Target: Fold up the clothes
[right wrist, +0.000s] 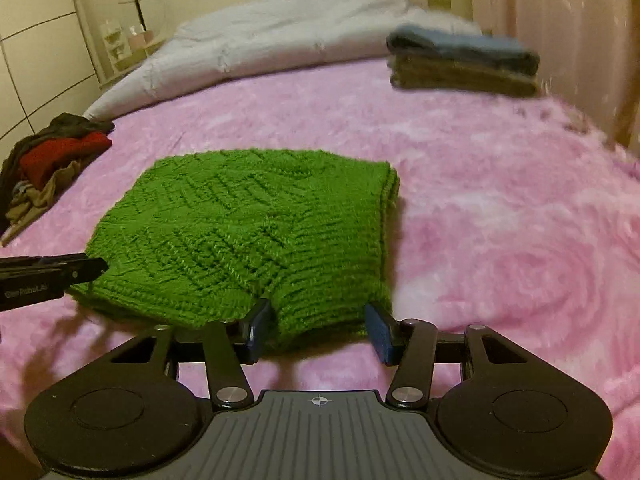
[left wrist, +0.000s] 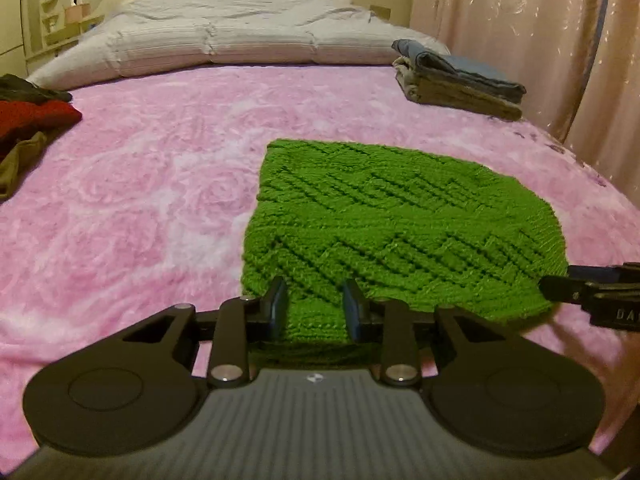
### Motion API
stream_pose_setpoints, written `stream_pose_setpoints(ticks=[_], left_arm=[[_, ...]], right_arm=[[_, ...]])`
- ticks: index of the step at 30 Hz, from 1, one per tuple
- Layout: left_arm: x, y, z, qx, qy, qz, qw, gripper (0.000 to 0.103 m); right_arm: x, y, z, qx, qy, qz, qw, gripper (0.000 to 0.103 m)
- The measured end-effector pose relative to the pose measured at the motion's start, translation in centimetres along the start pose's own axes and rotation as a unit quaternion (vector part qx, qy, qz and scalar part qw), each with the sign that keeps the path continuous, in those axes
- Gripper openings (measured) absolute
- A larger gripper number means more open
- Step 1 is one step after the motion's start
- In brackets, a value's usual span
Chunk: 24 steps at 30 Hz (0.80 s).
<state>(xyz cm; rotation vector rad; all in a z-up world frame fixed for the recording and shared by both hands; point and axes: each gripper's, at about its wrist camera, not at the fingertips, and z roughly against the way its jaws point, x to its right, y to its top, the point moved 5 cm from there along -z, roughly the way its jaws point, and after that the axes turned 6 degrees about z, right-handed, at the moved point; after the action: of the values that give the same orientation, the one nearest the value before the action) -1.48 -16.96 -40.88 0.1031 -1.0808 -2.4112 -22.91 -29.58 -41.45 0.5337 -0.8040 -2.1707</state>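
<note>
Green knit sweater (left wrist: 384,224) lies folded into a thick pad on the pink bed cover (left wrist: 140,200), roughly mid-bed, w/ a done stack of folded clothes (left wrist: 456,76) off at 1 o'clock by the curtain and an unfolded heap (left wrist: 28,120) at 9 o'clock. Both tools are at the near hem. The left hand-held gripper (left wrist: 316,308) has its fingers a little apart w/ knit lying between them; whether the pads actually press the wool I can't tell, and gaps show on both sides. The right hand-held gripper (right wrist: 320,328) stands wider, jaws straddling the bulky near-right corner of the sweater, again w/ fabric between but not plainly pinched. Risks as I see them: the pad is several layers thick, so a shallow bite prob. catches only the top layer and peels the fold open on lifting. Chunky yarn could snag on a pad edge. If one side grips and the other doesn't, the bundle will likely skew or sag. The plush cover might get pinched along w/ the hem, dragging it up. A fast carry toward 1 o'clock could let loose layers slide apart.
</note>
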Motion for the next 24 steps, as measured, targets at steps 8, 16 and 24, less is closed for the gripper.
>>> stream_pose_setpoints(ticks=[8, 16, 24], left_arm=[[-1.2, 2.0, 3.8, -0.005, 0.018, 0.026, 0.9995, 0.038], [0.1, 1.9, 6.6, -0.045, 0.080, 0.022, 0.9955, 0.050], [2.7, -0.5, 8.5, -0.059, 0.070, 0.010, 0.9958, 0.057]], right_arm=[[3.6, -0.1, 3.1, -0.001, 0.013, -0.098, 0.995, 0.074], [1.0, 0.2, 4.9, -0.037, -0.005, -0.075, 0.996, 0.081], [-0.5, -1.2, 6.0, -0.038, -0.014, -0.059, 0.997, 0.084]])
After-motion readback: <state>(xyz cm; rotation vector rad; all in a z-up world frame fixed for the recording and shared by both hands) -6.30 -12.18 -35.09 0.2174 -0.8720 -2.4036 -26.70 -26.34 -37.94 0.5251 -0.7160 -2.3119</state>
